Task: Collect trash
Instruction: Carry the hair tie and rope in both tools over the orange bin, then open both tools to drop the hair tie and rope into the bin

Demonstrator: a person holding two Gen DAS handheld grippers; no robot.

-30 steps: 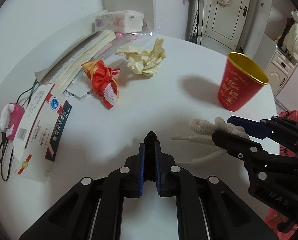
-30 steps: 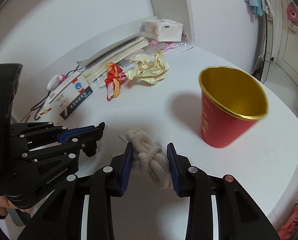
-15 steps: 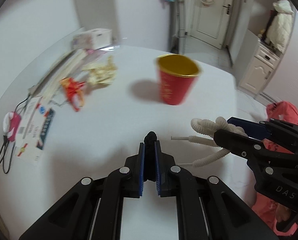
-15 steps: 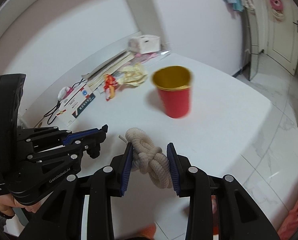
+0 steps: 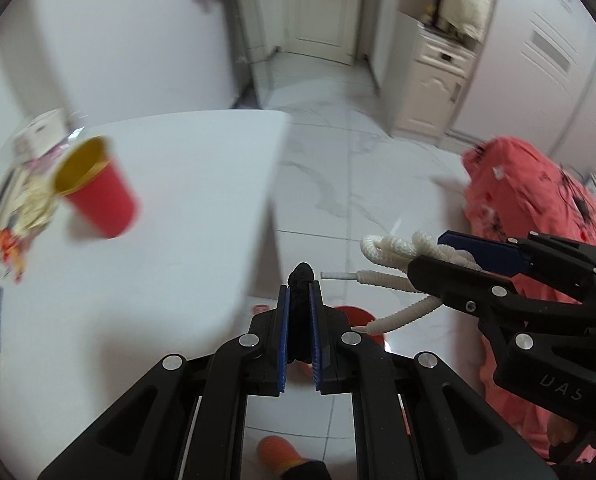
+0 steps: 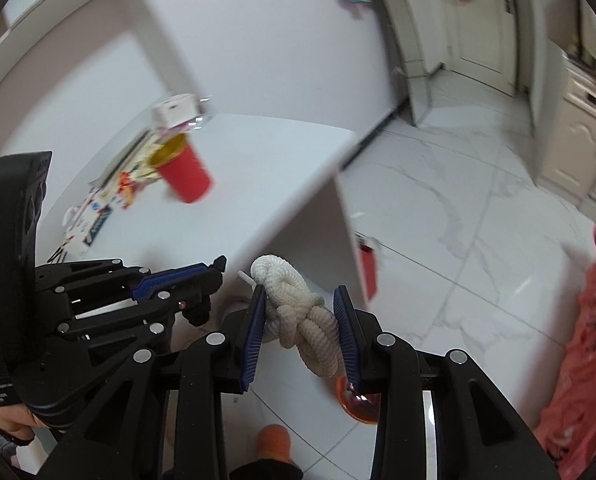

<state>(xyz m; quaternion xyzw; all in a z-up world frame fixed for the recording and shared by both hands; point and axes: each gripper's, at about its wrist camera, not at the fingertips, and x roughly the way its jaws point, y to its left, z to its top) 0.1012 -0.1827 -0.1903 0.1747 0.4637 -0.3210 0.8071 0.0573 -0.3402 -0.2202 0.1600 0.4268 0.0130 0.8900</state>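
The knotted white rope (image 6: 303, 320) is seen clamped between the pads of the right gripper (image 6: 301, 334) in the right wrist view, over the floor beyond the white table (image 6: 266, 184). Only the left wrist view shows the left gripper (image 5: 299, 316) pinched narrow on a small black piece (image 5: 301, 304), its kind unclear. The red cup (image 5: 98, 196) is blurred.

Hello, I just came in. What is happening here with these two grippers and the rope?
A person is collecting trash with a gripper in each hand. The right gripper is shut on a knotted white rope, and the left gripper is shut on a small black piece. Both are held past the edge of the white table, above the tiled floor, with a red container partly visible below. A red cup and other clutter remain on the table.
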